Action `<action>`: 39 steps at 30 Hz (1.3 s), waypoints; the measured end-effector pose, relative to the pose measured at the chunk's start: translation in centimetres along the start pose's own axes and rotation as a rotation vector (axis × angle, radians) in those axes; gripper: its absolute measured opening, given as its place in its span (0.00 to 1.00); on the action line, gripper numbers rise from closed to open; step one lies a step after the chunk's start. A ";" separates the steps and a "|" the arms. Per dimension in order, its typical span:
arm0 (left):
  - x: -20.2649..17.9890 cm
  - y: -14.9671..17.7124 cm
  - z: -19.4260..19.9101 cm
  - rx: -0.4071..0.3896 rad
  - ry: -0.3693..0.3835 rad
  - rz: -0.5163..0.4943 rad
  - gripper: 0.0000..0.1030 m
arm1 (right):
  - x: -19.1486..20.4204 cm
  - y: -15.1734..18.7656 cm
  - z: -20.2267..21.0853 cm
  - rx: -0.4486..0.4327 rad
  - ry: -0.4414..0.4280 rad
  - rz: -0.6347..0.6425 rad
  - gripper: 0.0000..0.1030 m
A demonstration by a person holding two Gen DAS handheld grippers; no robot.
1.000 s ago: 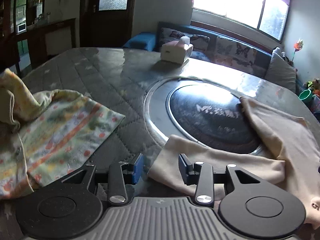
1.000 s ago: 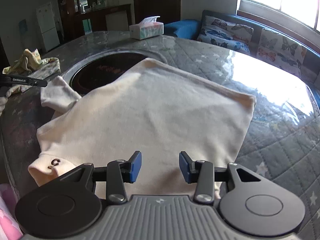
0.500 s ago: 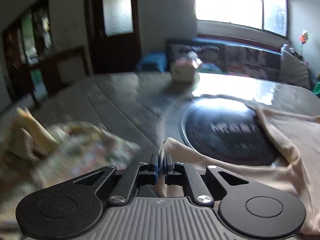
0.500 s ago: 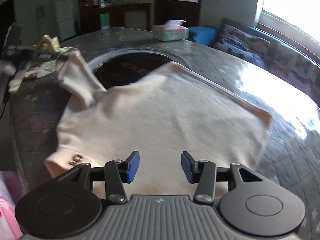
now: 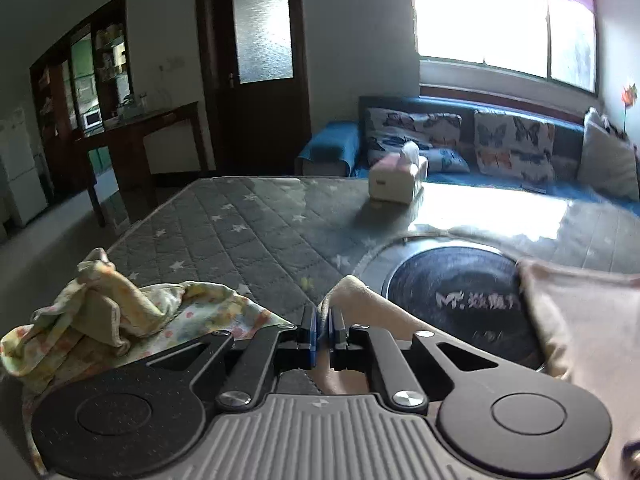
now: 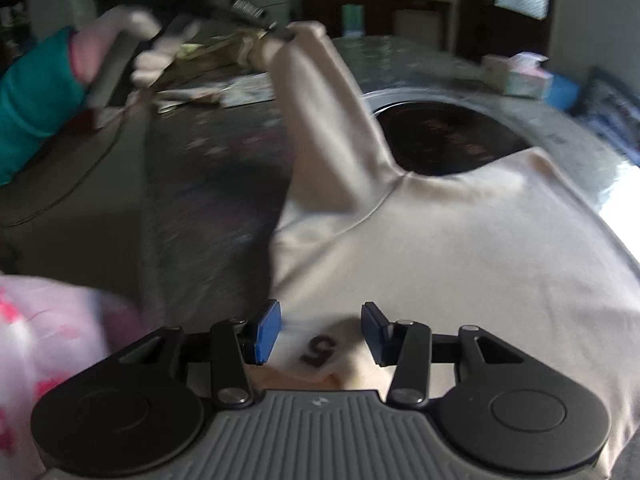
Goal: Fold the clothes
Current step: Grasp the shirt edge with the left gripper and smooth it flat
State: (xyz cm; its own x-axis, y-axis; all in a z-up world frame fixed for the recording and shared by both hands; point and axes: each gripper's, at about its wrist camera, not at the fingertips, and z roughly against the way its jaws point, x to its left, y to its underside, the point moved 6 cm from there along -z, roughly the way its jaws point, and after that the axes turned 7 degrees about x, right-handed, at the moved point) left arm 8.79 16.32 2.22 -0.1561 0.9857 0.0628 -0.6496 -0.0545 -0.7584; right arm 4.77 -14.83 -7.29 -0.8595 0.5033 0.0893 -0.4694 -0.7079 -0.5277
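Left gripper (image 5: 323,330): jaws clamped on the sleeve (image 6: 320,92) of the cream sweatshirt (image 6: 460,248), lifted beside the round black hob (image 5: 460,300). Right gripper (image 6: 320,330): jaws apart, gripping nothing, poised above the sweatshirt's collar.

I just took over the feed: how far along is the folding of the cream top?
Early. Done: the cream top lies spread on the table. In hand: the left gripper is shut on its sleeve and holds it up off the table; the right gripper hovers open over the near edge. Left: no fold shows yet, and the floral garment sits crumpled beside it.
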 end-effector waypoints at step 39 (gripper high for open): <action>-11.1 3.9 -0.6 0.116 0.360 -0.164 0.16 | -7.5 12.8 11.1 -0.151 0.299 -0.559 0.49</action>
State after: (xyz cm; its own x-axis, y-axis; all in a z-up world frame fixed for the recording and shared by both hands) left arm 8.38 5.30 -1.83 0.2134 0.9745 -0.0701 -0.7267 0.1103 -0.6781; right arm 2.98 -33.16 -5.33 -0.3904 0.9070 0.1578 -0.7772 -0.2328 -0.5847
